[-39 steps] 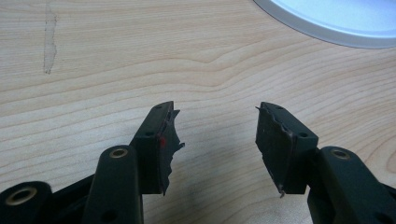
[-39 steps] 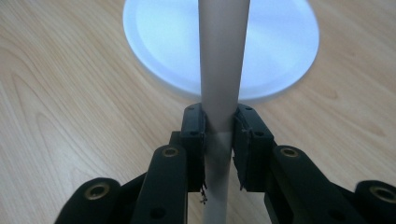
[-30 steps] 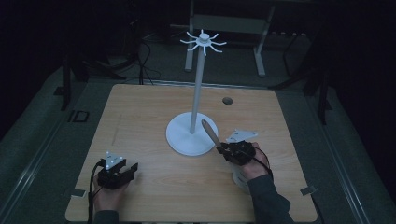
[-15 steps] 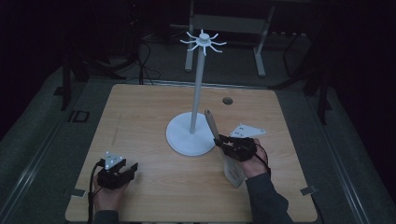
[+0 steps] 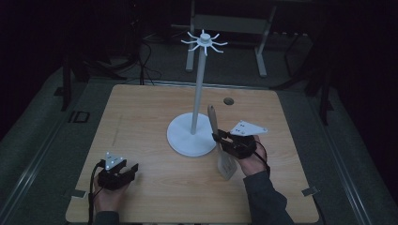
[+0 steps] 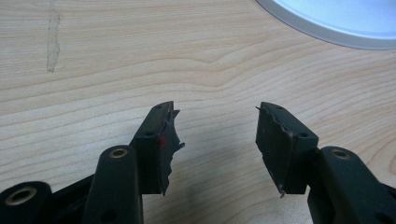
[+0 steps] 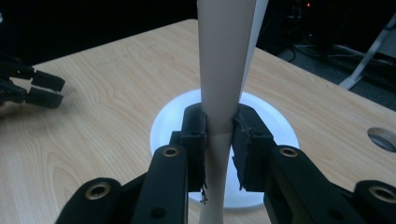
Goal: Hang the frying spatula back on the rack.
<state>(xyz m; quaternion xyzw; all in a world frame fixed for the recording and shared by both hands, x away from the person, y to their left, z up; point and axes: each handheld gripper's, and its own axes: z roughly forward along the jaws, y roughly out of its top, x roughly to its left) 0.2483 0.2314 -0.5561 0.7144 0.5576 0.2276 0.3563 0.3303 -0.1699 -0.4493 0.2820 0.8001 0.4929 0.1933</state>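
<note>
Right gripper (image 5: 219, 138), frame centre-right: jaws clamped on wooden spatula (image 5: 219, 145) handle. Left gripper (image 5: 123, 170), lower left: jaws apart, empty.

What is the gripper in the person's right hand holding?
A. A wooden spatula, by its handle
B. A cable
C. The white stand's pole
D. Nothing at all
A: the right gripper is clamped on the handle of the wooden spatula, lifted beside the white stand.

Room dim. Light wooden surface (image 5: 141, 122) with a round cable hole (image 5: 228, 101). Grey floor (image 5: 42, 136) around it; cables (image 5: 145, 56) and a grey metal frame (image 5: 225, 28) beyond.
</note>
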